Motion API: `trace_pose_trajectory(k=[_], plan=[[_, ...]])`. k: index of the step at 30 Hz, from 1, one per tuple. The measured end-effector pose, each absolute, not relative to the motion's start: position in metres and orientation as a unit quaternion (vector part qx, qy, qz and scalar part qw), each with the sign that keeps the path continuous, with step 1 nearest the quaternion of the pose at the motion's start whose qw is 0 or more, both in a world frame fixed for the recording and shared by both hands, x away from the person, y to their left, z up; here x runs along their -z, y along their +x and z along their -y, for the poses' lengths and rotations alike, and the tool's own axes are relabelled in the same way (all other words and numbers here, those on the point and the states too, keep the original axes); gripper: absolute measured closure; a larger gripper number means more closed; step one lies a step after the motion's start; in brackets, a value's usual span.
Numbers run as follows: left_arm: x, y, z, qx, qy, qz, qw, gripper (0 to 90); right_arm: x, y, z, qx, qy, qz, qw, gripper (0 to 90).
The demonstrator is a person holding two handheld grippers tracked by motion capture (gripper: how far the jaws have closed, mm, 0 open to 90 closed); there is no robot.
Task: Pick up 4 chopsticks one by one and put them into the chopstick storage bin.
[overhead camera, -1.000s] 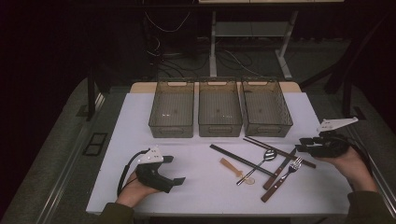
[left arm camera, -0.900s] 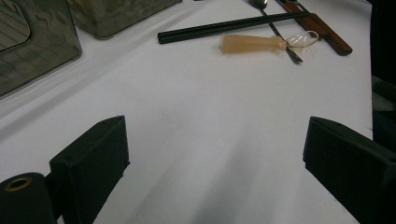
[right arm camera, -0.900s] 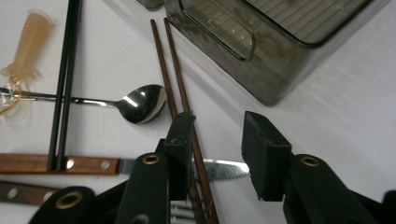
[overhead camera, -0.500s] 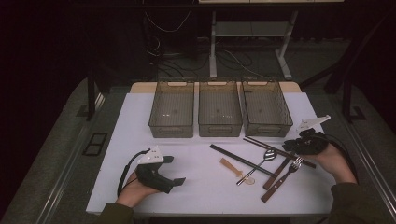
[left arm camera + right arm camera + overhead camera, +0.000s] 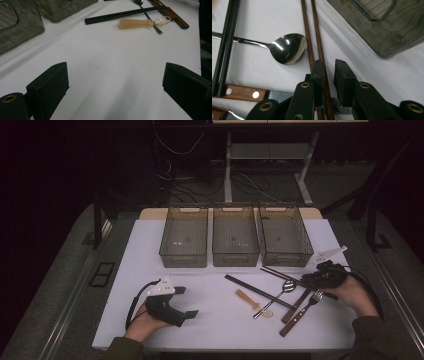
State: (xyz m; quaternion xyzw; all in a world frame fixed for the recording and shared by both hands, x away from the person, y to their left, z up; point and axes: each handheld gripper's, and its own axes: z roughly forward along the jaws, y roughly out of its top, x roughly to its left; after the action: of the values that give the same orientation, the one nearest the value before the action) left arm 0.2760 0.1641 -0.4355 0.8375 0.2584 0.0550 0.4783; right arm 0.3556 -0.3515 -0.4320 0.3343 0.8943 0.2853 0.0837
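Note:
A pair of brown wooden chopsticks [image 5: 280, 276] [image 5: 308, 32] lies on the white table [image 5: 210, 330], right of centre. My right gripper [image 5: 306, 281] [image 5: 329, 68] is down over them. Its jaws have just been closing and straddle the sticks: one stick lies by the left pad, and a gap still shows at the right pad. Around them lie a steel spoon [image 5: 286, 286] [image 5: 288, 48], black chopsticks [image 5: 255, 291] [image 5: 227, 45], a wooden-handled knife [image 5: 295, 307] and a fork [image 5: 312, 297]. At the front left my left gripper [image 5: 186, 301] [image 5: 116, 68] rests open on bare table.
Three empty smoky plastic bins [image 5: 184, 237] [image 5: 235, 237] [image 5: 284, 237] stand in a row at the back. A small amber plastic spoon [image 5: 247, 297] [image 5: 135, 23] lies mid-table. The corner of the right bin [image 5: 382, 25] is close beyond the right gripper.
The right hand came in leftward and down from the table's right edge onto the brown chopsticks. The left hand stayed put.

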Motion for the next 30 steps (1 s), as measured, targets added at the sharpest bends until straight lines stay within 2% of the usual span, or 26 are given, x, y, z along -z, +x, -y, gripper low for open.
trace_pose_trajectory(k=[9, 30], plan=[[0.4363, 0.2777, -0.1636, -0.058, 0.834, -0.266, 0.481, 0.9, 0.4355, 0.3572, 0.3527, -0.275, 0.333, -0.898, 0.089, 79.0], [0.4365, 0.2764, -0.1623, -0.054, 0.836, -0.26, 0.48, 0.6, 0.4371, 0.3576, 0.354, -0.271, 0.287, -0.914, 0.095, 84.7]])
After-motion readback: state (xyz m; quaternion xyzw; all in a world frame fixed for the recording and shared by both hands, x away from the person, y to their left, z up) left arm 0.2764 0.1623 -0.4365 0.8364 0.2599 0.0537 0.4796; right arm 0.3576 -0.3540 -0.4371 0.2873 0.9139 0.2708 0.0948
